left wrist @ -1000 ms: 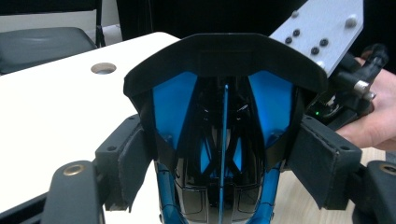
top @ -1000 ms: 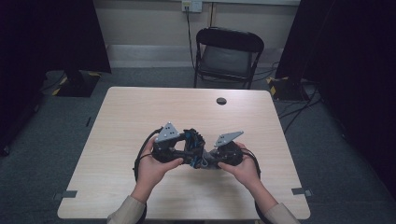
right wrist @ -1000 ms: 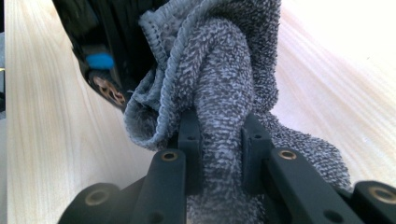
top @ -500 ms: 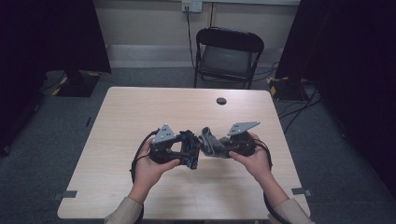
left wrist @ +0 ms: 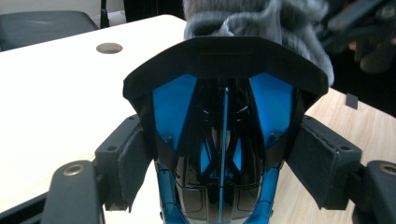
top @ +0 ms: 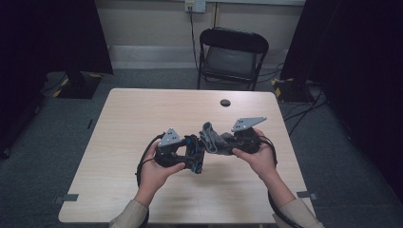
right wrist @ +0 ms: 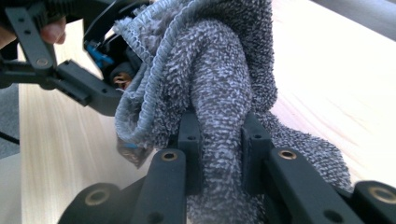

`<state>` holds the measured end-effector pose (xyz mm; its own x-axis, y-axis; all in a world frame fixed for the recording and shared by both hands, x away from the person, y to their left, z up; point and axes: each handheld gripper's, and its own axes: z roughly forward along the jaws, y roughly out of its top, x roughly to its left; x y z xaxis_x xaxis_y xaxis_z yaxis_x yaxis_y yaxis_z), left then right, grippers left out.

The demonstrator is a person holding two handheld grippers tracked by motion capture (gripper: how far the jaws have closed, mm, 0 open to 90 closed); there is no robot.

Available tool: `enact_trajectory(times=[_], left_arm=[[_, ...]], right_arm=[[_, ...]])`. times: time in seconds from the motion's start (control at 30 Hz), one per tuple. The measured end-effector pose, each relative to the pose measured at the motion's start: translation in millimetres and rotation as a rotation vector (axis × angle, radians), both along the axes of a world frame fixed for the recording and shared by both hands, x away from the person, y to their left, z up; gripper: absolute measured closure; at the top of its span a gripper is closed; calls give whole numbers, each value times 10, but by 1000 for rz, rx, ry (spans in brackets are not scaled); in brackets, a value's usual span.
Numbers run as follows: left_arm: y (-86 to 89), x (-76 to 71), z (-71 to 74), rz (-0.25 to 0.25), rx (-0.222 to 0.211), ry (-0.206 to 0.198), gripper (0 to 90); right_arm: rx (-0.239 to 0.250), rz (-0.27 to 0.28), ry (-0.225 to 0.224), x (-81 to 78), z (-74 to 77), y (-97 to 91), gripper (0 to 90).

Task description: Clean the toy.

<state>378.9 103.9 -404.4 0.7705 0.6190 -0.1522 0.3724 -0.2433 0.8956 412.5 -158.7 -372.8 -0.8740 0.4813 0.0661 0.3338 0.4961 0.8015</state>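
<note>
Right gripper (top: 223,142): jaws drawn narrow, clamped on a bunched fold of grey terry cloth (right wrist: 224,93); in the right gripper view the pads (right wrist: 189,140) pressed the fold from both sides, with more cloth spilling above and below them. Held in the person's right hand (top: 256,156) above the table, grey three-cornered plate on top.

Left gripper (top: 197,154): jaws set wide, closed round a glossy black-and-blue object (left wrist: 224,140) with a broad black brim at its far end; exact kind of object could not be told. Held in the left hand (top: 154,168), just beside the right gripper.

Grey terry cloth (top: 211,137): between the two grippers over the near middle of the table, its free end (left wrist: 261,23) lying against the far brim of the black-and-blue object.

Light wooden table (top: 142,114): small round dark hole (top: 225,102) near the far edge.

Black folding chair (top: 233,54): behind the table, against the wall.
</note>
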Motion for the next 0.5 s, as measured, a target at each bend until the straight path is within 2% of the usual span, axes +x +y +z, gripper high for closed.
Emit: enact_trajectory(times=[0.27,0.37,0.5], left_arm=[[-14,-10,40,-5,3,-14,252],[-16,-14,65,-4,-10,-22,253],[-23,-21,106,-6,-5,-31,252]], right_arm=[[-6,8,19,-6,-119,63,749],[-21,12,27,-17,-170,84,749],[-36,23,37,-41,-256,125,749]])
